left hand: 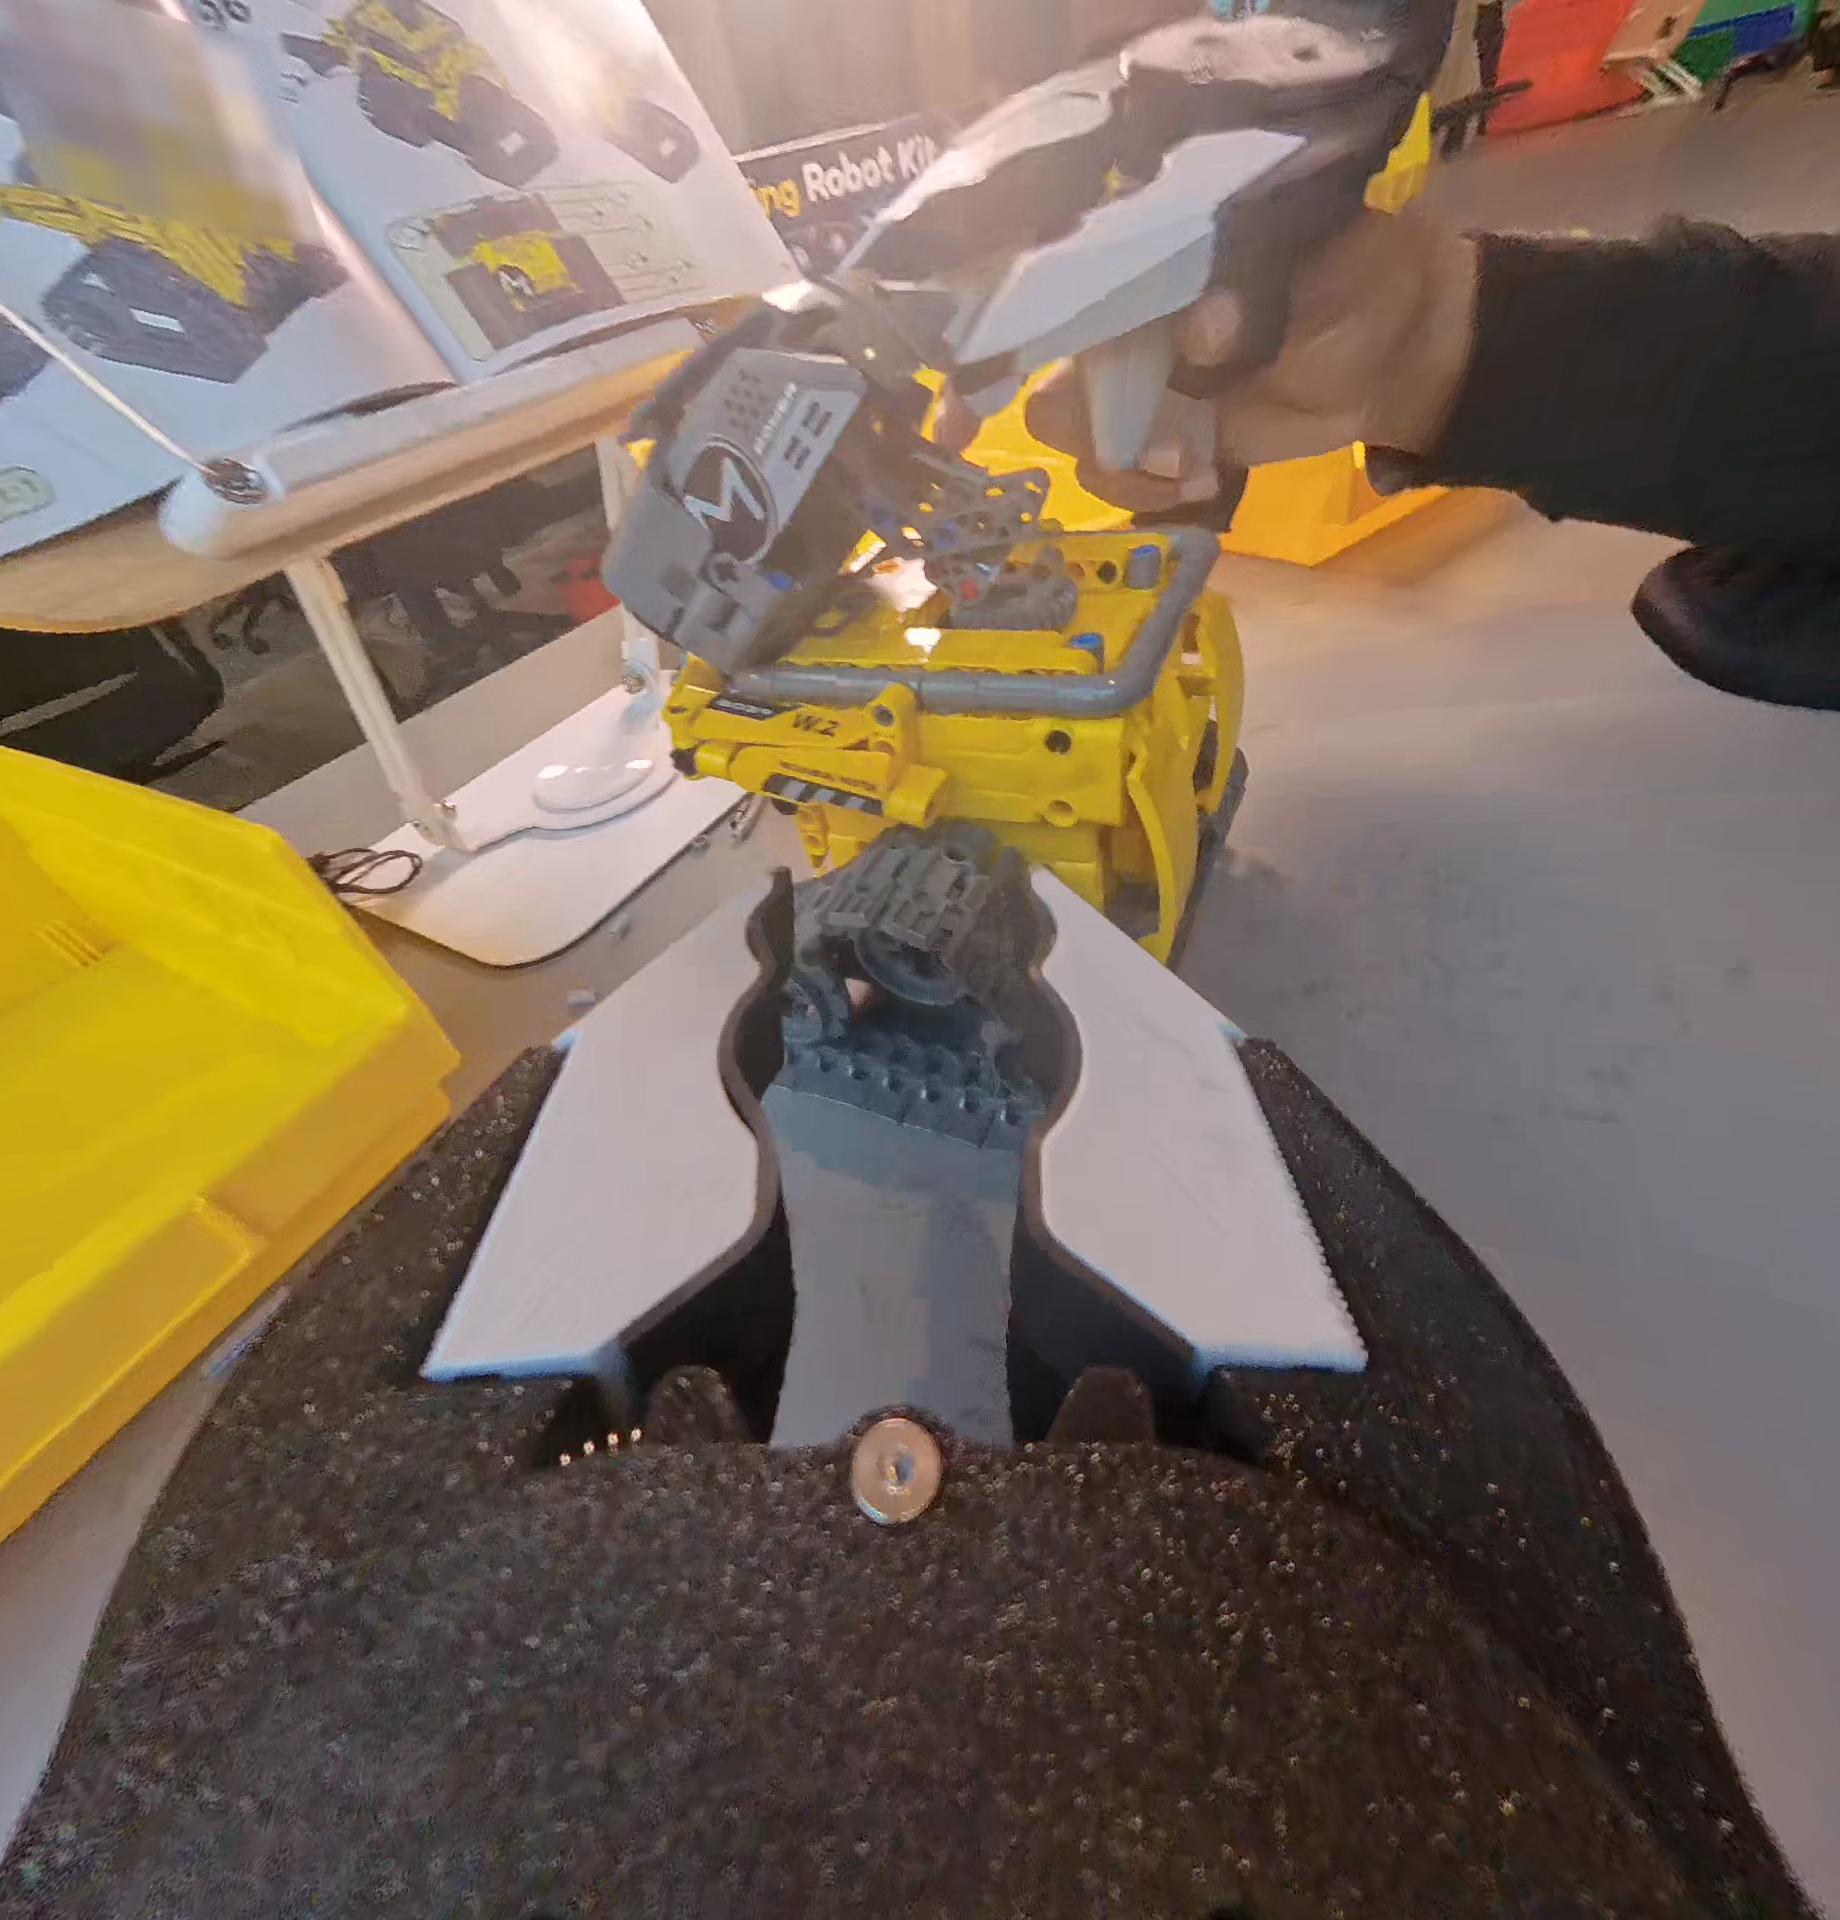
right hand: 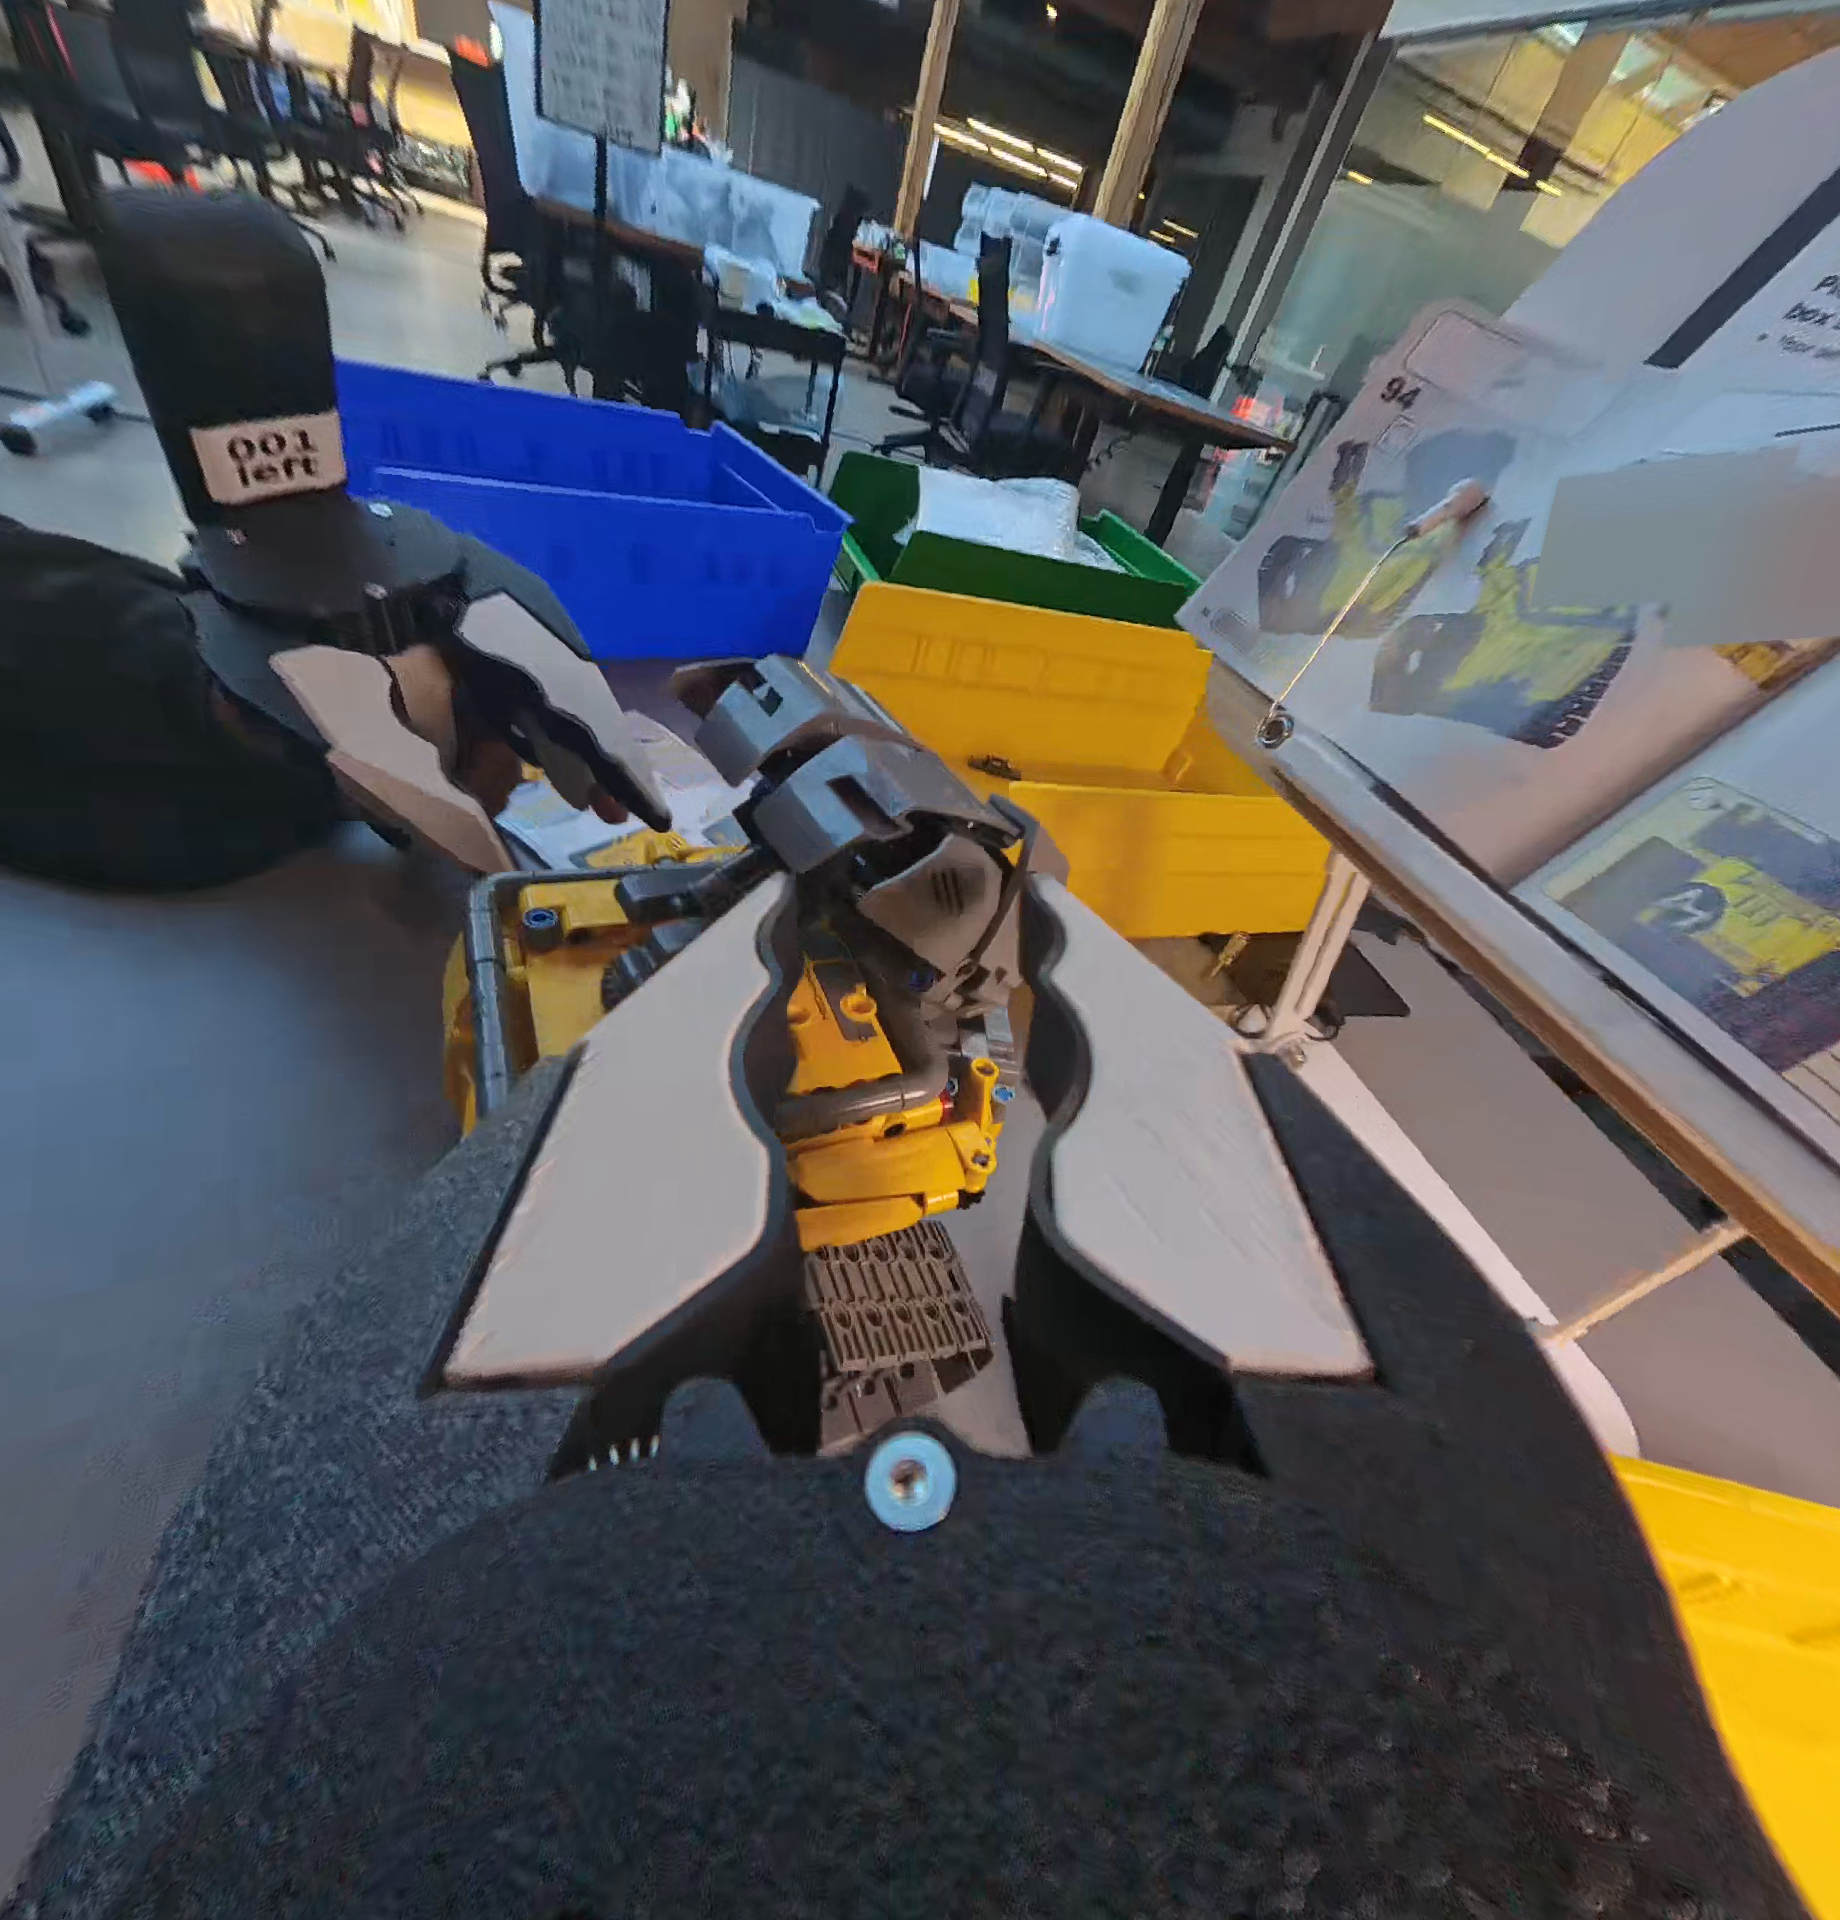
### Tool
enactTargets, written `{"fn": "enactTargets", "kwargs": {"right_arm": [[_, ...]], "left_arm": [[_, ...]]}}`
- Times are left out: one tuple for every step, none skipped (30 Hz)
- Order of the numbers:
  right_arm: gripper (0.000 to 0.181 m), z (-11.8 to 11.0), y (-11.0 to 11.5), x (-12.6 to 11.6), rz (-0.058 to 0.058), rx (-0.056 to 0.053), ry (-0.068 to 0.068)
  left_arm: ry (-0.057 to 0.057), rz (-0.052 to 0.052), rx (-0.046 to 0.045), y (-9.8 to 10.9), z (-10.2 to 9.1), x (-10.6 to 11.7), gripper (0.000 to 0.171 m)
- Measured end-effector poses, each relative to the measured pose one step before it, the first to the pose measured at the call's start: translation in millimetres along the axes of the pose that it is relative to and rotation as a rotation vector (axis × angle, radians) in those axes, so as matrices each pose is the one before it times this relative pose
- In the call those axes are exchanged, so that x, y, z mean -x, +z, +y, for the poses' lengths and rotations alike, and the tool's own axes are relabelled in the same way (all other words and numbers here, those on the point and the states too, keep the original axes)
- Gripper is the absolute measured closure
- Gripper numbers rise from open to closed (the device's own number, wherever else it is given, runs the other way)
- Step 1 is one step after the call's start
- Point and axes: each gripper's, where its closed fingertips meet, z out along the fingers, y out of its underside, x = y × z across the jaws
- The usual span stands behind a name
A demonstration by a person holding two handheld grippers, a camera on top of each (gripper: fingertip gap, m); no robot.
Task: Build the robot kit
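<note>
A yellow brick-built vehicle stands on the grey table. My left gripper is shut on the dark grey track and gear end of the vehicle, low at its near side. My right gripper is shut on a grey box module with black beams, held tilted over the top of the vehicle. In the left wrist view the right gripper comes in from the upper right with the module. In the right wrist view the left gripper sits at the vehicle's far left.
A yellow bin lies at my left. An instruction booklet rests on a white stand behind the vehicle. In the right wrist view a blue bin, a green bin and a yellow bin stand behind, with the booklet at the right.
</note>
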Motion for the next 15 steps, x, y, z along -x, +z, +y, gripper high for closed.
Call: {"fn": "enactTargets", "kwargs": {"right_arm": [[0.155, 3.59, 1.53, -2.36, 0.0442, 0.0119, -0.0386], [0.165, 1.52, -0.26, -0.27, 0.0307, 0.0033, -0.0458], [0.167, 0.13, -1.26, 0.57, 0.0219, 0.0046, -0.0397], [0.168, 0.22, -2.44, 1.36, 0.0129, 0.0149, -0.0402], [0.168, -0.76, -3.36, 1.71, 0.0092, 0.0143, -0.0421], [0.169, -1.28, -3.79, 1.17, 0.0122, 0.0126, -0.0366], [0.169, -0.59, -3.83, 1.38, 0.0101, 0.0159, -0.0286], [0.169, -0.14, -3.92, 1.53, 0.0103, 0.0203, -0.0274], [0.169, -0.54, -4.41, 1.62, 0.0118, 0.0169, -0.0334], [0.169, -0.5, -4.75, 2.0, 0.0078, 0.0145, -0.0357], [0.17, 0.3, -4.64, 2.51, -0.0019, 0.0166, -0.0313], [0.17, 0.8, -4.3, 2.56, -0.0117, 0.0151, -0.0179], [0.171, 0.22, -3.88, 2.93, -0.0218, 0.0062, -0.0014], [0.173, 0.02, -2.97, 1.78, -0.0195, -0.0007, 0.0136], [0.175, 1.41, -1.34, -0.36, -0.0055, 0.0007, 0.0171]], "left_arm": [[0.016, 0.0074, 0.0249, 2.12, 4.28, -3.0, 0.13], [0.0193, -0.0068, 0.01919, 1.39, 3.38, -0.7, 0.132], [0.0163, -0.0155, 0.01981, 0.93, 3.46, 1.21, 0.138], [0.0109, -0.0134, 0.02313, 1.06, 4.24, 1.56, 0.144], [0.0053, -0.0001, 0.01188, 0.59, 2.1, -0.06, 0.144], [-0.0003, 0.0054, -0.00374, -0.2, -0.84, -0.85, 0.147], [0.0003, 0.0036, 0.00078, 0.15, -0.01, -0.69, 0.149], [0.0017, 0.0007, 0.00057, 0.24, 0.18, -0.48, 0.151], [0.0014, -0.003, 0.00056, -0.08, -0.07, 0.33, 0.152], [-0.0013, -0.0014, 0.00087, -0.01, 0.14, 0.24, 0.152], [-0.0035, 0.0006, 0.00089, -0.13, 0.15, 0.45, 0.152], [-0.0037, 0.0011, 0.00147, -0.15, 0.16, 0.53, 0.154], [-0.0034, 0.0009, 0.00185, 0.05, 0.2, 0.8, 0.154], [-0.0042, 0.0049, 0.00098, -0.04, 0.09, 0.46, 0.154], [-0.0061, 0.0057, -0.00025, 0.13, -0.11, 0.26, 0.155]]}}
